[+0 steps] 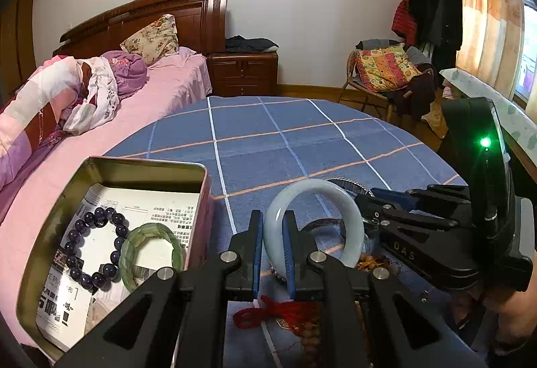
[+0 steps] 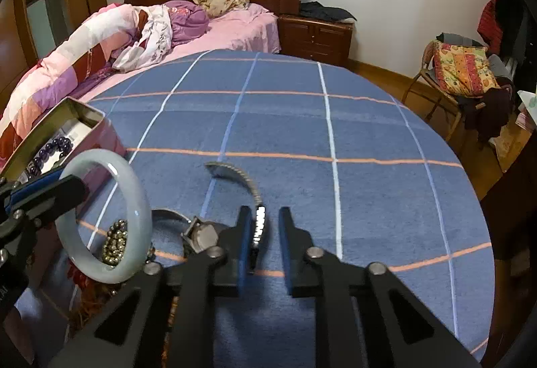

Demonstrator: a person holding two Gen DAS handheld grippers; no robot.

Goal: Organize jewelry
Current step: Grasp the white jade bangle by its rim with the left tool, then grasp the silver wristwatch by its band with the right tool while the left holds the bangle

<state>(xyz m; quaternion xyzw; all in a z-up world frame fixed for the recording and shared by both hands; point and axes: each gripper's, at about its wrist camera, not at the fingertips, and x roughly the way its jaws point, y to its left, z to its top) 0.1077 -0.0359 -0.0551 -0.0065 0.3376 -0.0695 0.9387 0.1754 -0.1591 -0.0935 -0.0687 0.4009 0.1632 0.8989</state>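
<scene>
**Left tongs grip a pale bangle beside an open tin**

The left tongs [image 1: 272, 247] pinch a pale jade bangle [image 1: 313, 220], held upright above the blue checked surface [image 1: 302, 140]. To its left, a metal tin [image 1: 43, 233] holds a dark bead bracelet [image 1: 72, 247] and a green bangle [image 1: 152, 255]. The right tongs [image 1: 372, 203] reach in from the right.

Your left gripper [image 1: 272, 245] is matt black plastic with blue pads and bright metal pivot pins, clamped on a smooth, glossy pale stone bangle [image 1: 313, 223]. The tin [image 1: 50, 227] beside it is dull brushed metal, lined with printed paper [image 1: 161, 210]. In it lie polished dark glass-like beads [image 1: 92, 247] and a translucent green bangle [image 1: 151, 254]. Under your right gripper [image 2: 265, 247] the tablecloth [image 2: 369, 200] looks like soft, napped blue cloth, and the watch [image 2: 235, 210] has a shiny ribbed metal band.
</scene>
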